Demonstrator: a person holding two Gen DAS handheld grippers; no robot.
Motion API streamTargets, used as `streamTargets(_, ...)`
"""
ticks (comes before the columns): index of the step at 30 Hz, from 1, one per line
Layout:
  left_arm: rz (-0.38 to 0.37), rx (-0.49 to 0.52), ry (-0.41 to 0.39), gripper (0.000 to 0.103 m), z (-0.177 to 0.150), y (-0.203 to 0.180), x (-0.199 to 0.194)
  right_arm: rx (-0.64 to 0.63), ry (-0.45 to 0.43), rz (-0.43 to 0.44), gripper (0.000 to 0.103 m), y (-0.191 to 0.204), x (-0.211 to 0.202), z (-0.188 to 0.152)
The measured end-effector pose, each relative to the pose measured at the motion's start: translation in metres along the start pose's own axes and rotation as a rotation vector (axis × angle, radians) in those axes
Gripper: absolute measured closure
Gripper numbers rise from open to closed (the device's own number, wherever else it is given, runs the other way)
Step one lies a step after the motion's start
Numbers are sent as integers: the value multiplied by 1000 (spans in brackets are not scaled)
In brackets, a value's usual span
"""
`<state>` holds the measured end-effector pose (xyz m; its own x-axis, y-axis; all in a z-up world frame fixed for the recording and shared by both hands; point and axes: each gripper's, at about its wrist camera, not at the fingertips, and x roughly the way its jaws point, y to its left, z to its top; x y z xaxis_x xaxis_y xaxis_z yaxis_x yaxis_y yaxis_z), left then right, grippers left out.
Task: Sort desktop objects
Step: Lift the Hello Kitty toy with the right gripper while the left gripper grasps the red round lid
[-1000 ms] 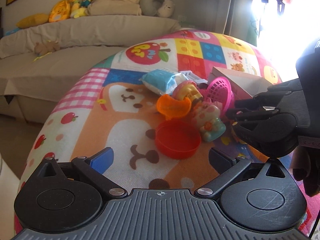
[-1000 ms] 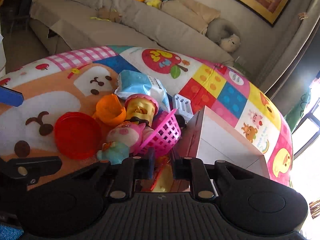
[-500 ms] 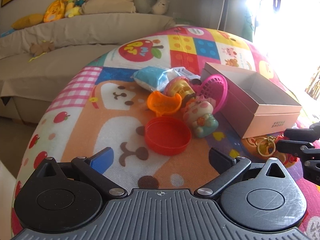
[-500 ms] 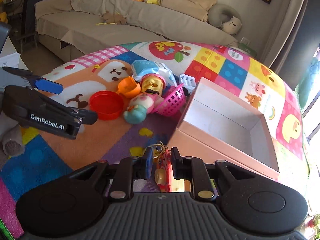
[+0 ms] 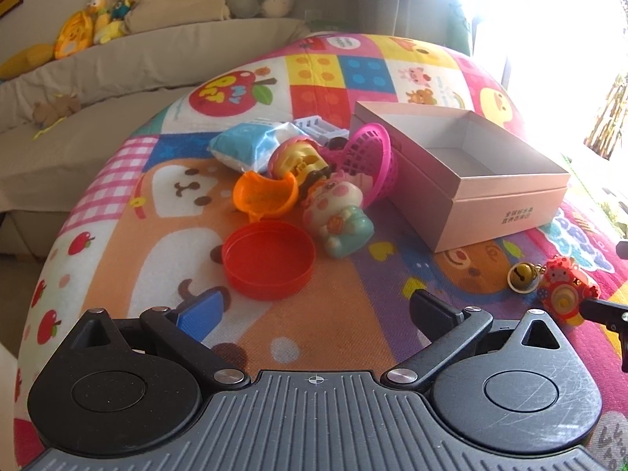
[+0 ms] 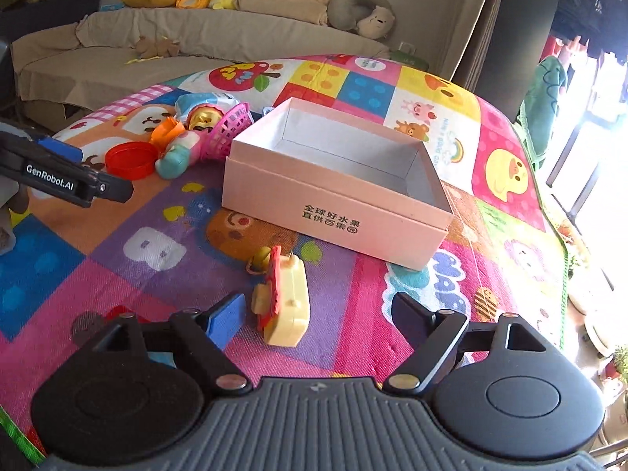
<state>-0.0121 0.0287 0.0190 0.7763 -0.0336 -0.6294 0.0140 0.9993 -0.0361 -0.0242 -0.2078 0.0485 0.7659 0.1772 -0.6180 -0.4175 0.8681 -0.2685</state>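
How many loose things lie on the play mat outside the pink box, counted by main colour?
Blue: 1, the packet
Orange: 1, the scoop toy
Red: 2, the lid and the keychain charm
Pink: 2, the basket and the yellow-faced toy
White and teal: 1, the animal figure
Pale grey: 1, a slatted piece, mostly hidden
Total: 8

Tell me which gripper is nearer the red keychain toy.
Right. The right gripper is open with the red keychain toy lying on the mat between its fingers. The left gripper is open too, off to the toy's left, facing the red lid.
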Motion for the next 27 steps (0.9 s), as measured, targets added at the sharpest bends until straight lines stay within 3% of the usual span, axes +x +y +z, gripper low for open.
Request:
streamTargets(3,-8,17,3,0,0,-5,0,72,-6,-64,21,-21,4,1)
streamTargets(7,3,21,9,0,0,-4,2,128,-10,-234,21,-42,13,0)
streamTargets(10,34,27,2,0,2,0,6,198,-7,-168,19,-53,11,-5)
streamTargets(14,120,-3,19,0,16,14,24,185,-20,-120,15,-42,9,-10)
streamTargets(22,113,11,42,1,29,17,51,166,-21,25,15,-23,11,-8)
streamTargets(27,103,40,42,27,25,12,47,153,-10,105,15,-20,21,-3)
